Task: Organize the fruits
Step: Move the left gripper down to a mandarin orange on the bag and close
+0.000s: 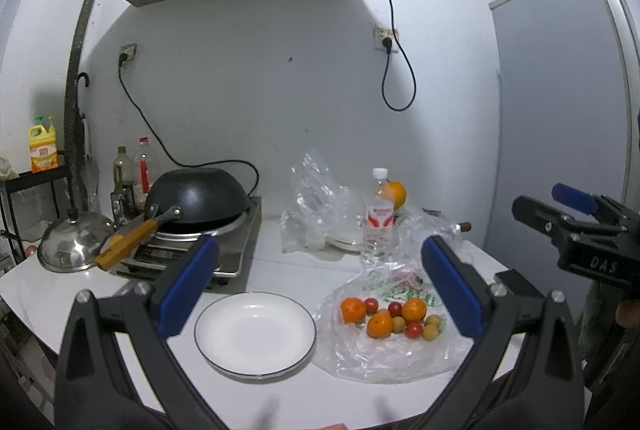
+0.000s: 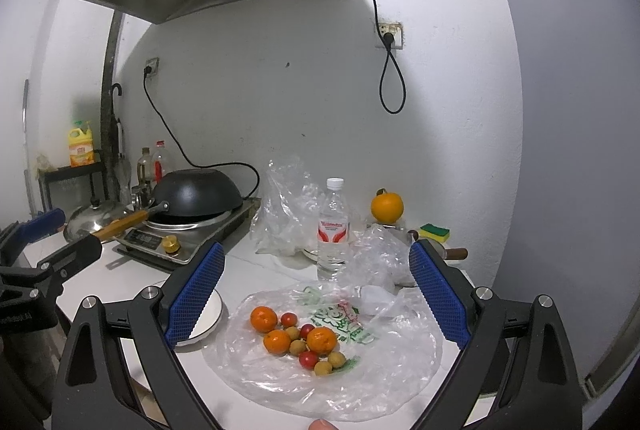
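fruits [image 2: 298, 340] — three small oranges, red cherry tomatoes and pale round ones — lie clustered on a flattened clear plastic bag [image 2: 400, 362] near the front edge of the white counter [image 1: 60, 290], toward its right end. just left of the bag sits a white plate [image 1: 255, 334] with a dark rim, nothing on it. left gripper [image 1: 320, 286] hovers above plate and bag, jaws spread wide and holding nothing; right gripper [image 2: 316, 294] hangs over the fruit the same way — wide apart, nothing between its blue pads. a water bottle [image 2: 333, 230] stands behind the bag.
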{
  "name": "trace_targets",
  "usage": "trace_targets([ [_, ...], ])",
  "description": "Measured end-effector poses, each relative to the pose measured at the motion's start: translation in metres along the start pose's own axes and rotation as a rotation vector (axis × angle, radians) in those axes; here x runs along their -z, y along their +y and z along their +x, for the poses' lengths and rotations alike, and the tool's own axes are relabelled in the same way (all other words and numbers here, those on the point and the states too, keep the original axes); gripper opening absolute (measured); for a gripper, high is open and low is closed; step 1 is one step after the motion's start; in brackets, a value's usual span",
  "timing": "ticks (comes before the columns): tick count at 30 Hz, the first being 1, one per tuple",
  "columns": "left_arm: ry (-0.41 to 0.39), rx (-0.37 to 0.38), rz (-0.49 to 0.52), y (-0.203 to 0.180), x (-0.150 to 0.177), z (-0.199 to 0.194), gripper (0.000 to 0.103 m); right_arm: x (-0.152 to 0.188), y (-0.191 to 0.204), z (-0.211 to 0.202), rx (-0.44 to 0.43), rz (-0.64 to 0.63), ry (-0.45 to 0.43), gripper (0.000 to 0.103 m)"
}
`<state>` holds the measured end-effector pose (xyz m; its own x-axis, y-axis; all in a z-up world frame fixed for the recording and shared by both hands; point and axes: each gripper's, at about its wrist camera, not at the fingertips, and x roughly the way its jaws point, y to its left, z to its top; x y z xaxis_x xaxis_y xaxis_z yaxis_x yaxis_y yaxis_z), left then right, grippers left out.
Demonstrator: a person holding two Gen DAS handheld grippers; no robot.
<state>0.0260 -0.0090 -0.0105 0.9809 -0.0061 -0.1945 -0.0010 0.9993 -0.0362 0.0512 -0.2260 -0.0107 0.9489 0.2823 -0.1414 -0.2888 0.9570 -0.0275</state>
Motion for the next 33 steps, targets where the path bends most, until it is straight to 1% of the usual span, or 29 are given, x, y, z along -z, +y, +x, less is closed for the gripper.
trace_targets([
  [4,0.003,0.022,-0.012,-0.008,0.005,0.01,0.102,0.006,-0.005,0.008,-0.014,-0.024,0.013,0.095],
  [7,0.029,0.028,0.001,-0.015,0.008,0.02,0.102,0.012,-0.012,0.012,-0.017,-0.021,0.014,0.095],
  [11,0.044,0.034,0.048,-0.026,0.016,0.038,0.102,0.023,-0.026,0.024,-0.01,-0.001,0.047,0.095],
  [12,0.021,0.034,0.089,-0.029,0.018,0.044,0.102,0.025,-0.028,0.027,-0.01,0.002,0.054,0.095],
  [14,0.022,0.037,0.121,-0.034,0.022,0.052,0.102,0.03,-0.034,0.032,-0.009,0.01,0.07,0.095],
  [17,0.057,0.04,0.151,-0.042,0.03,0.068,0.102,0.038,-0.042,0.042,-0.009,0.023,0.1,0.095],
  [20,0.094,0.055,0.122,-0.048,0.037,0.078,0.102,0.045,-0.049,0.051,-0.009,0.03,0.125,0.095],
  [28,0.191,0.078,0.15,-0.062,0.058,0.109,0.101,0.067,-0.065,0.074,-0.011,0.052,0.203,0.095],
  [33,0.231,0.094,0.182,-0.071,0.07,0.127,0.101,0.08,-0.072,0.089,-0.019,0.084,0.252,0.095],
])
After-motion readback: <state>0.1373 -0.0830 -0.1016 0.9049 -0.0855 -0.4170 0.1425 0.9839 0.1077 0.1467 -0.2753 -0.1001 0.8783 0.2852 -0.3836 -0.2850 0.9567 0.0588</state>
